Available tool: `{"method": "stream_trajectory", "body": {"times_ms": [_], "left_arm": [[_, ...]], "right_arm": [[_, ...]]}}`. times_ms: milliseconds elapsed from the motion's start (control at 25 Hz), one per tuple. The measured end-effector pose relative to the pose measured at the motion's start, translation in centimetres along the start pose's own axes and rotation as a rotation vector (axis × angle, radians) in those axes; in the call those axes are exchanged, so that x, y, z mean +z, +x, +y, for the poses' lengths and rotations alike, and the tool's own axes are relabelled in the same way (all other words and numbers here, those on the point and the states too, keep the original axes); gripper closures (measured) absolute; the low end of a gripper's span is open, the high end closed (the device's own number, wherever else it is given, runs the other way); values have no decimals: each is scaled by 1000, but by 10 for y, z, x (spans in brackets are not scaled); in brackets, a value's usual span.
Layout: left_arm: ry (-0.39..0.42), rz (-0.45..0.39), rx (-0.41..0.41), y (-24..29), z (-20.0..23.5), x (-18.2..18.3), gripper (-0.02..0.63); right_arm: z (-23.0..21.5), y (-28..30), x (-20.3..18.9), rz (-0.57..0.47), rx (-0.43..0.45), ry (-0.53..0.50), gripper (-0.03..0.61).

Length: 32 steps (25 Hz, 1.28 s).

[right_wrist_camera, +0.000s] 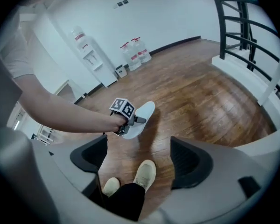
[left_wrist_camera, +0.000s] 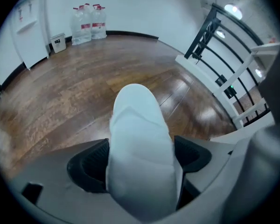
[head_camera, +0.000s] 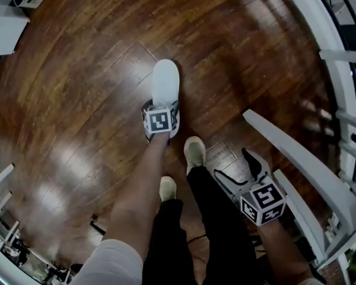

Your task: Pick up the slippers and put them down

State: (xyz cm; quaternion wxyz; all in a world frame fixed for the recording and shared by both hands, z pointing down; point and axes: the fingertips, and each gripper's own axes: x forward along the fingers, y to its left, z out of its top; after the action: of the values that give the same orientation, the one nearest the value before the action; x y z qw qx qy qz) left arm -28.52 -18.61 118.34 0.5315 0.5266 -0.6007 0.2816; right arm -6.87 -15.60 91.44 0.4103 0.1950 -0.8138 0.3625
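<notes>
left hand-held gripper (head_camera: pixel 161 123) clamped on near end of white slipper (left_wrist_camera: pixel 140 157), which pokes out just ahead of person's shoes (head_camera: pixel 194 153). right hand-held gripper (right_wrist_camera: pixel 139 160) jaws apart, empty, beside shoes. risk: releasing w/ slipper tilted, so it flops over.

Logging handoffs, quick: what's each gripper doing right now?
Left gripper: closed on the white slipper.
Right gripper: open, nothing between its jaws.

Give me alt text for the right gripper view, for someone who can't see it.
The left hand-held gripper grips a white slipper close to a wooden floor. In front, the right hand-held gripper is open and empty above the person's beige shoes.
</notes>
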Motion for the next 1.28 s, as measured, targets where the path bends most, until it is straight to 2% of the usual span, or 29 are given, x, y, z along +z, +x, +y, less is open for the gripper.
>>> {"method": "stream_trajectory", "body": {"times_ms": [160, 280, 440, 560, 680, 800, 1040, 1200, 1280], "left_arm": [[-60, 54, 26, 77, 26, -30, 183], [-50, 98, 24, 105, 37, -45, 176], [-38, 194, 35, 96, 45, -63, 150], [7, 196, 20, 65, 39, -55, 146], [41, 207, 30, 10, 37, -46, 149], [75, 197, 1, -58, 25, -39, 153], [129, 167, -42, -214, -12, -28, 161], [228, 59, -114, -335, -55, 7, 161], [277, 27, -146, -407, -79, 6, 161]], "right_arm": [[-36, 39, -25, 23, -3, 22, 144], [-39, 57, -42, 41, 7, 48, 144], [-31, 58, -49, 56, 12, 62, 144], [-17, 48, -42, 45, 11, 69, 144], [7, 26, -29, 31, 8, 66, 144], [40, -9, -13, 21, 14, 72, 144], [106, -114, 21, -33, 9, 30, 144], [155, -194, 34, -92, -22, -4, 144], [185, -239, 28, -117, -37, -20, 144]]}}
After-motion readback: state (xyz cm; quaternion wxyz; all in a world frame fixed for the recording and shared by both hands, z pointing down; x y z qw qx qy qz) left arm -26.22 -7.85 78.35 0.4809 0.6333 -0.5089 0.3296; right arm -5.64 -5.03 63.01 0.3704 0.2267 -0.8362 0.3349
